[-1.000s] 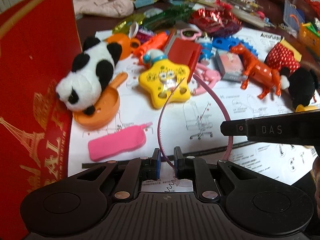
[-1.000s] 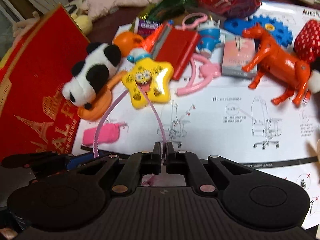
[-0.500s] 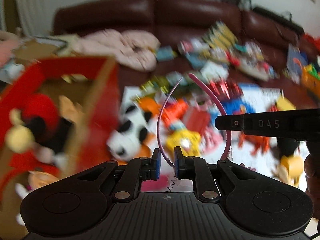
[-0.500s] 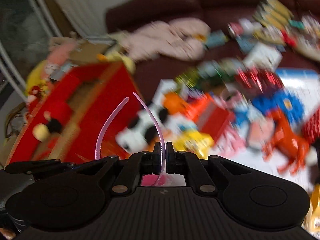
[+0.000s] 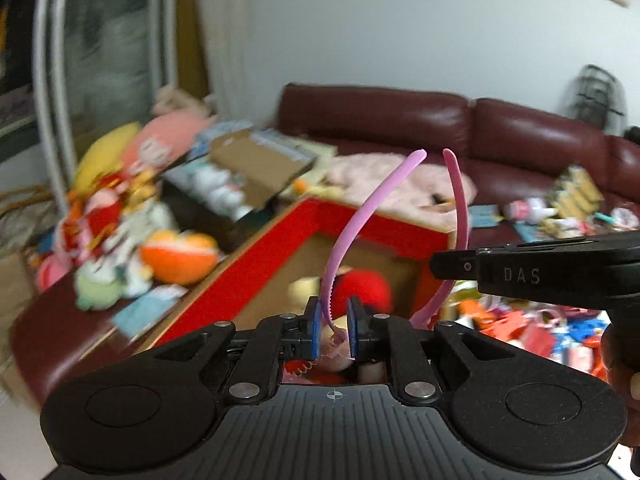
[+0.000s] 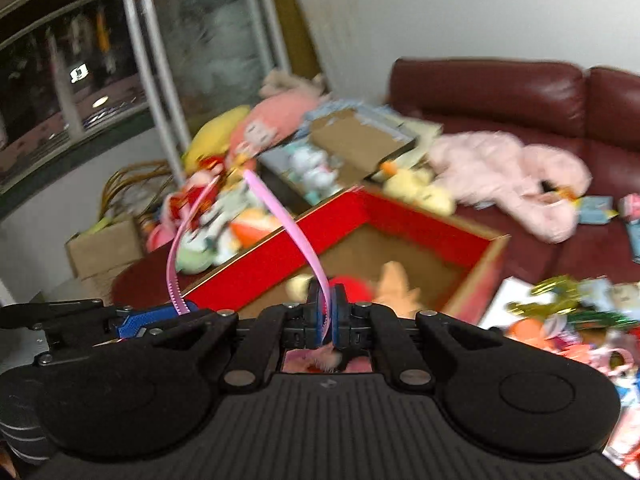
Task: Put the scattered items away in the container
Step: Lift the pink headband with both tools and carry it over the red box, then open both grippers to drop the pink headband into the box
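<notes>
My left gripper (image 5: pixel 331 322) and right gripper (image 6: pixel 328 316) both clamped tight on one pink headband (image 5: pixel 344 236), its arc held aloft over the open red box (image 6: pixel 404 216), toys inside, sofa (image 5: pixel 500 128) behind.

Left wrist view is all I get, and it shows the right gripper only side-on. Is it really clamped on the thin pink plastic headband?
Observer: Yes; the right wrist view shows the right gripper shut on the thin pink plastic headband.
Operator: That gripper hides the red open-top box's right corner here. What's there?
Observer: The corner stands whole, a white paper sheet beside it.
Operator: Anything inside besides the red plush toy?
Observer: A tan plush toy lies just right of it.
</notes>
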A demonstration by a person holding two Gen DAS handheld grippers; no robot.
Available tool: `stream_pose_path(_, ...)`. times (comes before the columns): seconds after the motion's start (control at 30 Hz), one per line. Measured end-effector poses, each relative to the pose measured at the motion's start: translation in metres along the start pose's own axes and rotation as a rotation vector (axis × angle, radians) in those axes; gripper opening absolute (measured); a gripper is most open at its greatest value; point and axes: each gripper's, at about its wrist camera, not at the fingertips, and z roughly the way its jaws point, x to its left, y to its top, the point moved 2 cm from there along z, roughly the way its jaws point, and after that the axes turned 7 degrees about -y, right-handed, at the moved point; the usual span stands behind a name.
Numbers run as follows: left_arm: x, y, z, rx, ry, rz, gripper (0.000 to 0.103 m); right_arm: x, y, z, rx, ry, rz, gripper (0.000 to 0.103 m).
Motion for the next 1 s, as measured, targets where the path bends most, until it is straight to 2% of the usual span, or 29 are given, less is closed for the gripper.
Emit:
stream_pose_path(0.1,0.019,-0.006,0.001,0.031,0.048,-0.032,0.010,0.019,-0.003,0.020,0.048,0.040,-0.035,0.011)
stream_pose_path(0.13,0.025,-0.007,0.002,0.043,0.066,-0.040,0.027,0.022,-0.004,0.027,0.076,0.061,-0.039,0.014)
stream_pose_path(0.17,0.031,-0.010,0.003,0.055,0.089,-0.047,0.047,0.023,-0.005,0.032,0.101,0.075,-0.031,0.035)
stream_pose_path(0.2,0.037,-0.013,0.003,0.061,0.115,-0.052,0.060,0.022,-0.006,0.035,0.116,0.077,-0.014,0.051)
stream_pose_path(0.23,0.042,-0.014,0.003,0.059,0.138,-0.056,0.084,0.019,-0.007,0.036,0.115,0.076,0.003,0.068)
stream_pose_path(0.27,0.043,-0.015,0.004,0.051,0.155,-0.056,0.095,0.016,-0.008,0.036,0.109,0.071,0.013,0.068)
stream_pose_path(0.33,0.043,-0.015,0.007,0.042,0.164,-0.047,0.096,0.010,-0.008,0.034,0.111,0.062,0.024,0.068)
stream_pose_path(0.6,0.021,-0.012,0.032,0.063,0.112,-0.007,0.096,-0.015,-0.013,0.035,0.120,0.004,0.078,0.072)
stream_pose_path(1.0,-0.009,-0.010,0.047,0.065,0.050,0.047,0.097,-0.046,-0.017,0.027,0.105,-0.020,0.112,0.072)
